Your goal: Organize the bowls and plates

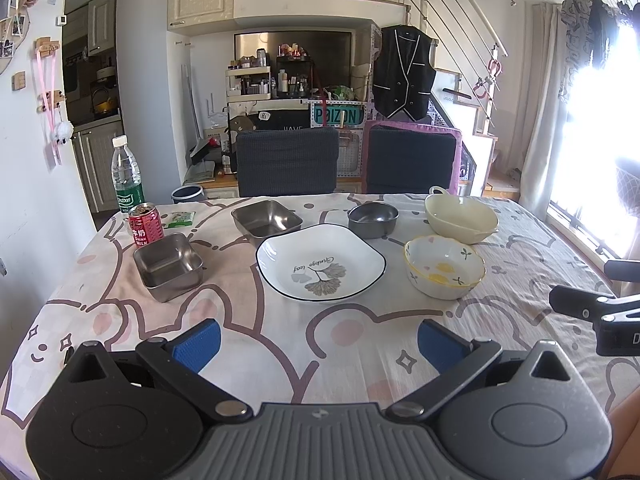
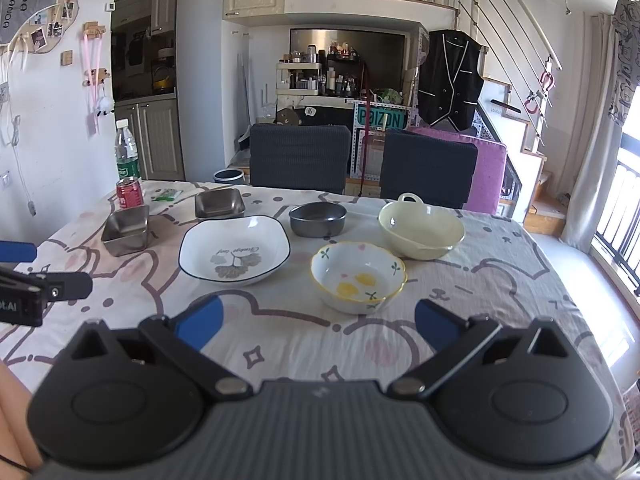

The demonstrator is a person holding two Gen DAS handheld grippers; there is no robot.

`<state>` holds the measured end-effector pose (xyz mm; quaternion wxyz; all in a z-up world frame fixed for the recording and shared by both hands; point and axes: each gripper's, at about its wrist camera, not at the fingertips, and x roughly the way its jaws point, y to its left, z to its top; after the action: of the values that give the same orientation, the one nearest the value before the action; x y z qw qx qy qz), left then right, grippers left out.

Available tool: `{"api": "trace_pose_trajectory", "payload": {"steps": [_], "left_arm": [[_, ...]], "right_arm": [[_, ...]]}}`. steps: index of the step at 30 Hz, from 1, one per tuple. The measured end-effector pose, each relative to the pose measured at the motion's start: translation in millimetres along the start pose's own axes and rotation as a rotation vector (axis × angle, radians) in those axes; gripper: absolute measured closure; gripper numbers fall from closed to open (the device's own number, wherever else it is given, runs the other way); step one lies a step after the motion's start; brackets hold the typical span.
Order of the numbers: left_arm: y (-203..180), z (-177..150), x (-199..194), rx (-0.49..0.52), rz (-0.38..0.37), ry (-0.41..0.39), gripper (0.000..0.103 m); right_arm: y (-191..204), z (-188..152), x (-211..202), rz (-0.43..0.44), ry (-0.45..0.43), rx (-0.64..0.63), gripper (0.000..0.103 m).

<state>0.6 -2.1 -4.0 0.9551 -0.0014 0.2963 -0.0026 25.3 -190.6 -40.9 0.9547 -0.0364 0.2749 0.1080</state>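
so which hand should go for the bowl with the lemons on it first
Right, likely. The lemon bowl sits just ahead of the open right gripper, while from the open left gripper it lies off to the right, beyond the white plate.
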Motion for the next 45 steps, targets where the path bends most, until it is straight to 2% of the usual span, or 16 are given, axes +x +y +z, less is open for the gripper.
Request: {"api": "trace_pose_trajectory", "payload": {"steps": [22,28,32,37,45], "left_arm": [[3.0,-1.8,3.8,-0.025,0.03,0.014,0.0],[2.3,-0.1,8.2,-0.026,0.047,0.021,0.0],[6.7,2.7,11.8,-0.067,0.059,0.019,0.0],[11.9,4.8,17.2,-0.109,0.058,0.022,0.0],[23.9,29.8,33.6,-0.18,0.096,0.015,0.0]], "right_arm": [[-2.4,1.8,4.2,-0.007,0.018,0.021,0.0],[-0.7,12.9,16.1,0.02,0.032,-0.027,0.0],[-1.7,23.9,23.5,0.059,0.021,-0.028,0.0],[-2.7,31.9,38.2,0.109,0.053,-0.018,0.0],[-4.2,56.3,67.7,0.14,0.074,-0.064,0.0]]}}
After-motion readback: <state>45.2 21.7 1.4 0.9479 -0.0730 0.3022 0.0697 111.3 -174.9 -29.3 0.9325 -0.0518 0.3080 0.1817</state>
